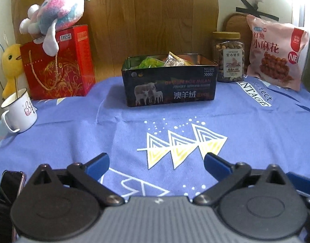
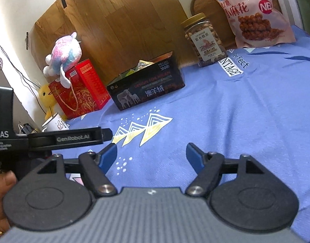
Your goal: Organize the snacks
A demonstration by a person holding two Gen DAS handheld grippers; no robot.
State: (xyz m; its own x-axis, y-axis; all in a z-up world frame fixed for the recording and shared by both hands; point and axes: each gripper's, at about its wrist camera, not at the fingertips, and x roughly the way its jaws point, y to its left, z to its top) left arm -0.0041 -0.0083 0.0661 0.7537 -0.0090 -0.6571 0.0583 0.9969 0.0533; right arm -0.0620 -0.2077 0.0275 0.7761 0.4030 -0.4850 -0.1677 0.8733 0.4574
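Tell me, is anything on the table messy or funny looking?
Nothing is spilled or broken. The funniest thing is the pastel plush toy flopped on top of the red gift box, one limb dangling over the front. Snack packets poke up unevenly from the open black tin, and the blue cloth is wrinkled.

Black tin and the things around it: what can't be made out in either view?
- Black tin: its walls hide most of the packets inside, both views.
- Yellow duck toy: partly behind the red gift box.
- Phone: cut off at the left wrist view's edge.
- Nut jar: label print too small.
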